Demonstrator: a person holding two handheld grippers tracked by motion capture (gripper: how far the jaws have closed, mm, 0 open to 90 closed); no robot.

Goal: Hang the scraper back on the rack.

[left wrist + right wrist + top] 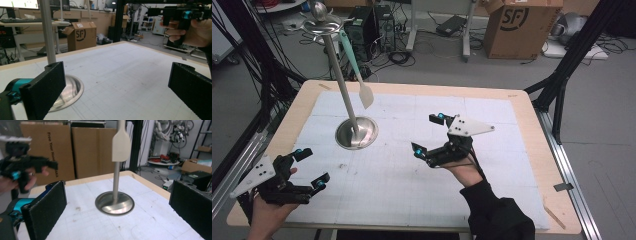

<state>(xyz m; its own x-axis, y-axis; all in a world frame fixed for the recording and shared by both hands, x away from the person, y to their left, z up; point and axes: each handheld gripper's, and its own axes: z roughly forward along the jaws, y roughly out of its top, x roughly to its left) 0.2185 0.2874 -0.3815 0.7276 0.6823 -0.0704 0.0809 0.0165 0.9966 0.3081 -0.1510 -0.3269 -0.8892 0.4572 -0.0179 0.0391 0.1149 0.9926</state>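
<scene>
Both hand-held grippers hovered above the tabletop (422, 205) with jaws spread wide and nothing between them. With the metal stand (356, 132) as landmark, the left hand-held gripper (310, 167) sat toward the person's side and to the stand's left, near the tabletop's front corner; the right hand-held gripper (428, 134) was held off to the stand's right, well apart from it. The stand's round base rested on the white gridded mat, its pole rising upright to a small top dish. From that top hung a spatula (357, 75), teal-handled, its pale blade beside the pole, above the base. Behind the stand, beyond the tabletop, stood a cardboard box (522, 25) on the floor.
</scene>
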